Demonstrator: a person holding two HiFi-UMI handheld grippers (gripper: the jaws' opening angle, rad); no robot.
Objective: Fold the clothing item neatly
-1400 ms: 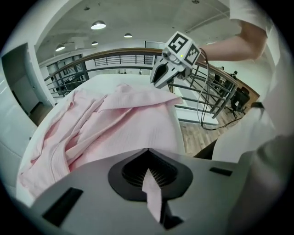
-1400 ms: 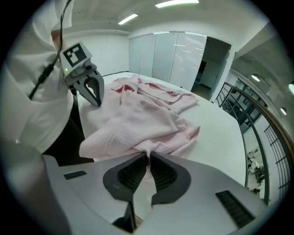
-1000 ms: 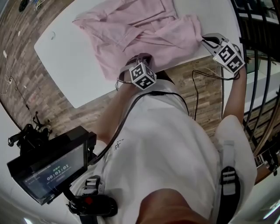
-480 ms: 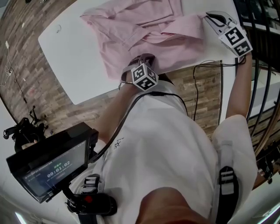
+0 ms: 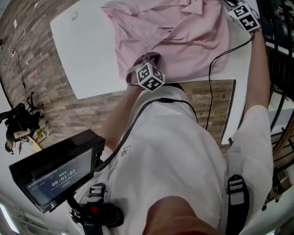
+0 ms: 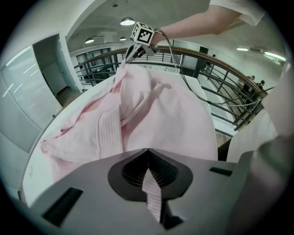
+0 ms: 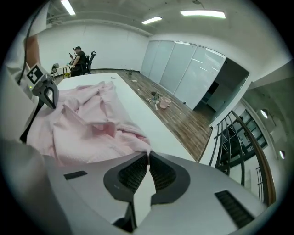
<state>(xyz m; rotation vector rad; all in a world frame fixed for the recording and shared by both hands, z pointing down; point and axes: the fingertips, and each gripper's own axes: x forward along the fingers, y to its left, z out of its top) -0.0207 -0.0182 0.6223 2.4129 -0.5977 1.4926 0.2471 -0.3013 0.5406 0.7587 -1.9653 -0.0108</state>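
A pink shirt lies rumpled on the white table. My left gripper is at the shirt's near edge, shut on a strip of the pink cloth that runs down between its jaws. My right gripper is at the far right of the table, at the top edge of the head view. It is shut on a corner of the shirt, pinched at its tips. In the left gripper view the right gripper holds that corner up, so the cloth rises to a peak. The right gripper view shows the left gripper across the shirt.
The table's near edge drops to wood floor. A black cable hangs off the table's right side. A railing runs beyond the table. A monitor is mounted low at my left. A seated person is far off.
My right gripper has moved away across the table with the shirt corner, drawing the cloth out wider. The left gripper has kept its hold at the near edge.
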